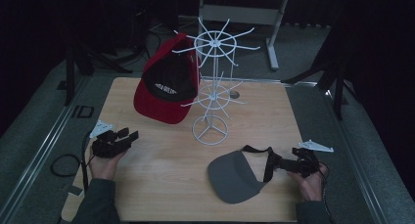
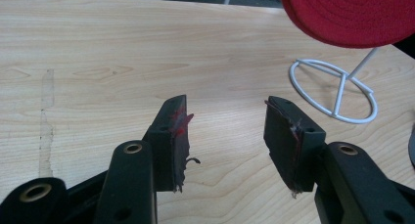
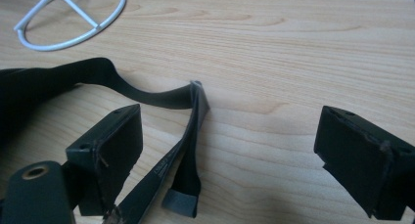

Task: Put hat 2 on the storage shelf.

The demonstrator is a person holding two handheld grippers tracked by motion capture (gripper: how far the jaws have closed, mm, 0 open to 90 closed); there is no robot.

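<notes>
1. The place looked like a dim recording lab or studio.
2. A bare wooden table (image 1: 161, 185) stood on grey carpet, ringed by dark stand legs (image 1: 73, 67) and loose cables (image 1: 63, 165).
3. A white wire display rack (image 1: 213, 87) served as a prop, and a metal desk frame (image 1: 244, 11) stood behind.

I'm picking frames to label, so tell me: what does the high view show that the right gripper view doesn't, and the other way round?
High view alone: the red and black cap hanging on the white wire rack, the grey visor's brim, and the left gripper, jaws open. Right gripper view alone: a close look at the loose strap end lying between the right gripper and its spread jaws, unpinched. Both show the rack's ring base, the black strap and the wooden table.
</notes>
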